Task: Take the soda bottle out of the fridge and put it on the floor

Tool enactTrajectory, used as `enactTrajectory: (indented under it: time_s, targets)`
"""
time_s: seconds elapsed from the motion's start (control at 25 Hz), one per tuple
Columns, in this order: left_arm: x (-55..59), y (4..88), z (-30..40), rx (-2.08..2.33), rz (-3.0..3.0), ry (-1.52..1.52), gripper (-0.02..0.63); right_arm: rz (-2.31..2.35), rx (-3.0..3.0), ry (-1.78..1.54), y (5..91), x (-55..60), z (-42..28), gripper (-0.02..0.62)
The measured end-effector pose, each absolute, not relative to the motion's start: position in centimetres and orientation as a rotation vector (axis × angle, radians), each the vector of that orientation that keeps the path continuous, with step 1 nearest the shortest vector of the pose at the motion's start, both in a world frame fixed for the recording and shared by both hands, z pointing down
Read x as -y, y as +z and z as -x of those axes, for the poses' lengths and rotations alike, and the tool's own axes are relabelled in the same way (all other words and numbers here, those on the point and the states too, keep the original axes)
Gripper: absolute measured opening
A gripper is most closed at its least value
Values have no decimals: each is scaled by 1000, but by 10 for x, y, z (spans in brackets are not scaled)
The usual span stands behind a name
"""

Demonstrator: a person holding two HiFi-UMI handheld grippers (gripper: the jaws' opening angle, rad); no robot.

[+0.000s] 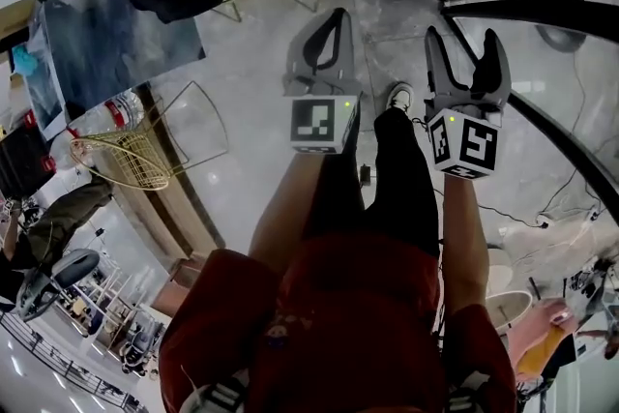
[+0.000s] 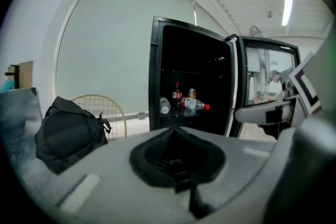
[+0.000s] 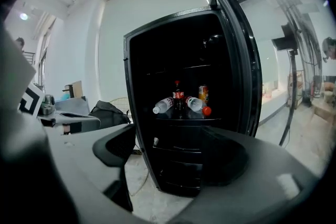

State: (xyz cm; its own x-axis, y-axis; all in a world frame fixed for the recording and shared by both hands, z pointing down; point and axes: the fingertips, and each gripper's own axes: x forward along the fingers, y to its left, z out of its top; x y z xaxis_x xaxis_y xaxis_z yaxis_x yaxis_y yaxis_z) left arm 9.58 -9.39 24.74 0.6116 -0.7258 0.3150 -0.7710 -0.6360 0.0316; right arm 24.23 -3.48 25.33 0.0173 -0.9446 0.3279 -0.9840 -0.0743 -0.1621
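Fridge [image 3: 184, 165] is standing with its door [image 3: 244, 60] swung open, baring the shelf [image 3: 184, 119] for my reach. Toward the fridge I am aiming the right gripper [image 1: 464, 39], jaws spread wide and empty for the grab, and the left gripper [image 1: 329, 17], jaws pressed together, gripping nothing. Inside the fridge, the soda bottle [image 3: 178, 96] is standing upright on that shelf.

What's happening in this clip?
A person holds a claw in each hand, facing a black fridge with its door open. The left claw is shut, the right claw open, both empty. The soda bottle stands on a shelf inside, between two lying bottles, untouched.
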Motion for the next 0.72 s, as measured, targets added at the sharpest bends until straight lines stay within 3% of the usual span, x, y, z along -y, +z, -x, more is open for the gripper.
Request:
enactTrajectory:
  time_s: [0.72]
  targets:
    - [108, 307, -110, 1290, -2673, 381, 0, -2111, 2098, 470, 320, 58, -260, 367]
